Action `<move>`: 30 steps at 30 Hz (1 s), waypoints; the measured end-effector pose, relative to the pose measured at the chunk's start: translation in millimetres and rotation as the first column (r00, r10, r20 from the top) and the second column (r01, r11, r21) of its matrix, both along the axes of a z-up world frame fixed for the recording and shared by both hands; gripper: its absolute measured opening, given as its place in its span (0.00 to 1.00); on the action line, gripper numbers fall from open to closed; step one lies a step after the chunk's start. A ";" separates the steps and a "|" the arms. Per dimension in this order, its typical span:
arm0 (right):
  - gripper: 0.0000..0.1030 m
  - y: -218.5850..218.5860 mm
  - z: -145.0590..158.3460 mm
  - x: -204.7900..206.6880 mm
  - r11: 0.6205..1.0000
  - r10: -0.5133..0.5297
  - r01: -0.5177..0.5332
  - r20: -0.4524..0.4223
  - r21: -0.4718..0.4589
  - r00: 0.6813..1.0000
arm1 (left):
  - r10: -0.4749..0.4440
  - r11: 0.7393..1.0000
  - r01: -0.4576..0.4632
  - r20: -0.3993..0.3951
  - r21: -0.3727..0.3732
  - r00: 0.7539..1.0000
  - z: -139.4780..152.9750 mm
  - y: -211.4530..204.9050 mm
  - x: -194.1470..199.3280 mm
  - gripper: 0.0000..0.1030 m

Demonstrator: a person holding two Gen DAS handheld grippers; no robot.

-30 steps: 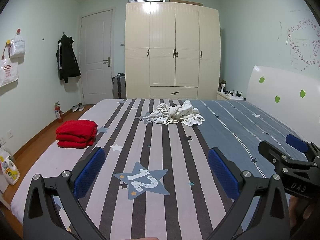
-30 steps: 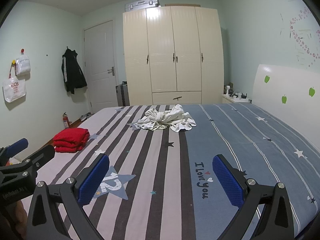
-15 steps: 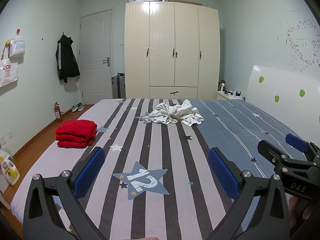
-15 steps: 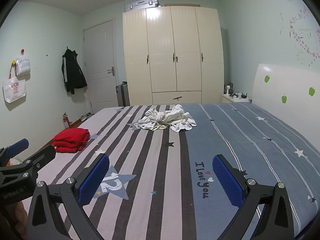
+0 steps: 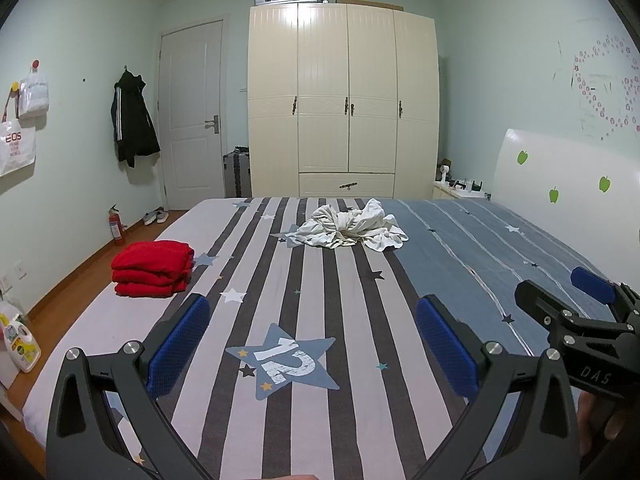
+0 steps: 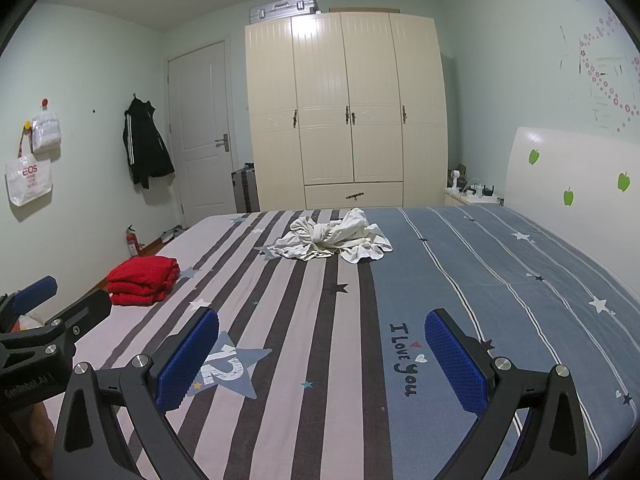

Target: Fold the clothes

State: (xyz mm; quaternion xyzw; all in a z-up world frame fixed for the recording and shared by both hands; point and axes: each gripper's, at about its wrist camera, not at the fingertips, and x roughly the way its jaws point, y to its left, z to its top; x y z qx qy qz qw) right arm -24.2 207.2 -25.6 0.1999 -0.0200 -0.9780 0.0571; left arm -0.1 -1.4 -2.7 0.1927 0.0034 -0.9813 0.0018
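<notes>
Bed (image 5: 328, 408) covered by a sheet, grey-and-dark stripes on one half, blue with thin white lines on the other, scattered stars. Crumpled white garment (image 5: 352, 230) lies near the far middle, across the stripe-blue boundary. Folded red clothes (image 5: 154, 268), stacked, sit near the left edge, well apart from it.

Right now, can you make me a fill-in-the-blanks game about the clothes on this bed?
1. The folded clothes near the bed's edge are colored ____.
2. The crumpled white garment is not yet ____.
3. The left gripper and right gripper are both ____ and hold nothing.
4. The big star on the bed sheet shows the number ____.

Missing words: red; folded; open; 12
</notes>
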 end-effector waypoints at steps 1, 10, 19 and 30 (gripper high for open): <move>0.99 -0.1 -0.1 0.3 1.000 0.001 -0.001 -0.001 -0.001 1.000 | 0.001 1.000 -0.001 0.000 -0.001 1.000 -0.2 0.2 0.3 0.99; 0.99 -2.0 -9.0 -0.8 1.000 0.009 -0.009 0.008 0.016 1.000 | -0.027 0.999 0.027 0.004 0.023 1.000 -6.4 0.0 -3.6 0.99; 0.99 6.9 -43.7 -56.7 0.999 0.010 -0.009 0.020 -0.042 1.000 | -0.026 1.000 0.026 -0.018 -0.005 0.999 -48.0 -5.6 -62.4 0.99; 0.99 9.0 -176.4 -297.8 1.000 -0.001 -0.001 0.091 0.021 0.996 | -0.031 0.999 0.029 0.047 0.035 0.998 -184.3 -25.0 -304.6 0.99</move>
